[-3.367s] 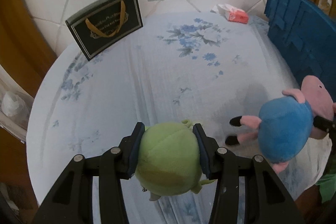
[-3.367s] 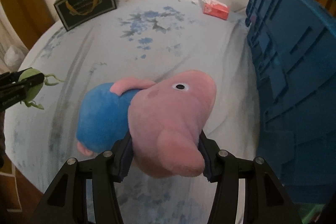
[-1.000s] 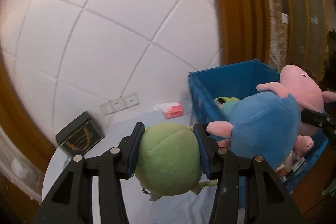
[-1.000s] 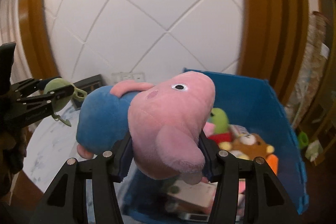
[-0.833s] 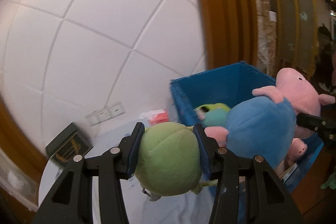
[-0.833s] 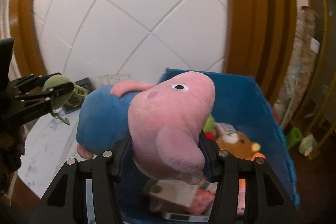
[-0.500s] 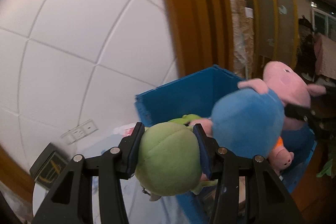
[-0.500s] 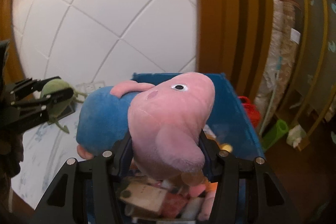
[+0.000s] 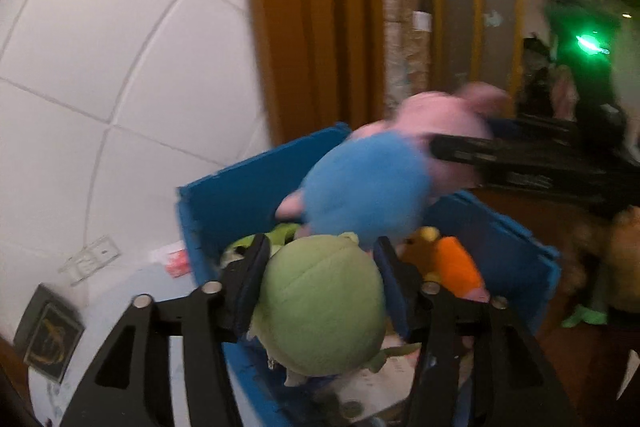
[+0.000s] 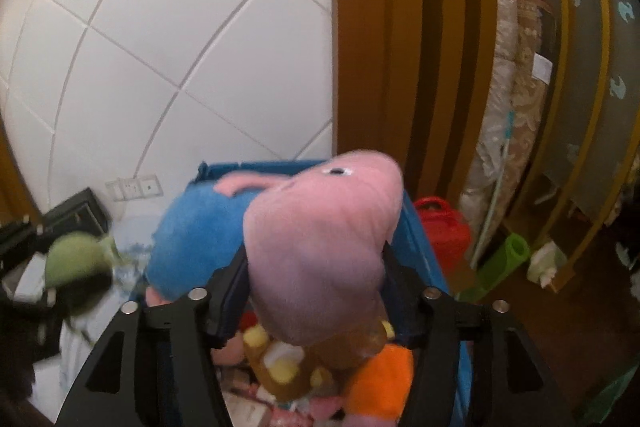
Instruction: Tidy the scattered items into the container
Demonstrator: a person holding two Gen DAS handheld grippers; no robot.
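Both grippers now hang over the blue bin (image 9: 224,199), no longer over the table, and their jaws are opening. Between the left gripper (image 9: 320,287) jaws sits the green plush (image 9: 324,303); the right gripper (image 10: 314,291) has the pink pig plush (image 10: 320,247). Only the right view shows a red canister (image 10: 442,227) beside the bin.

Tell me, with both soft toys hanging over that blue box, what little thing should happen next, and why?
Probably just finish letting go. The green plush sits between the left gripper and the pink pig plush between the right gripper, both above the blue bin. Both sets of jaws are opening, so widening them fully should drop the toys among those already inside.
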